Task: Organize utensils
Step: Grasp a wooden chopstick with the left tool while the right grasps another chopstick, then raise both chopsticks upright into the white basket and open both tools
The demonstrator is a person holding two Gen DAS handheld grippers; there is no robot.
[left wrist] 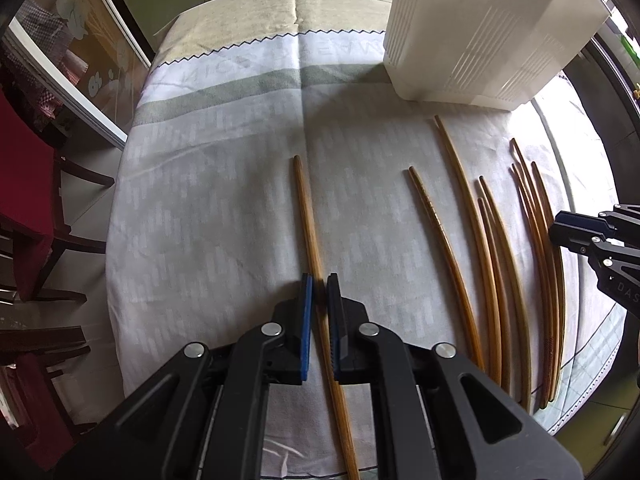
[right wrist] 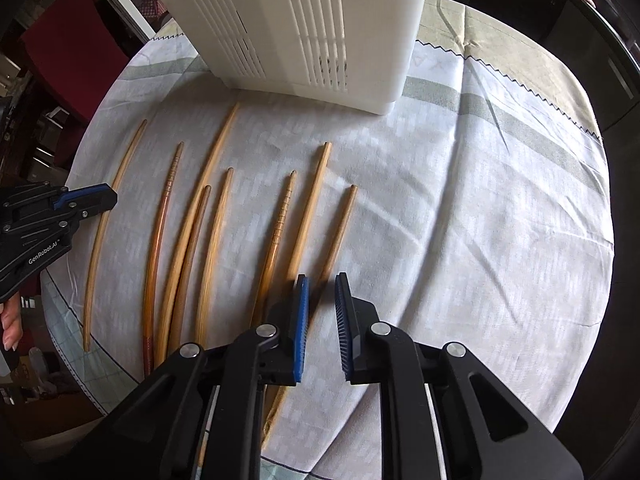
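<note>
Wooden chopsticks lie side by side on the cloth-covered table, tips pointing toward a white slotted holder that stands at the far edge. The left gripper hangs low with a narrow gap, and the leftmost chopstick runs straight between its blue pads; whether the pads touch it yet I cannot tell. The right gripper is moderately open and holds nothing, poised above the thick ends of the rightmost chopsticks.

The likely risk is a slip: the stick is thin, round and smooth, so a squeeze off its centre could roll it aside or pinch the cloth instead. Caught near one end, it could also droop and miss the holder's opening.

Nothing shows clearly through the holder's slots, and its open top is out of view, so its contents cannot be told.
</note>
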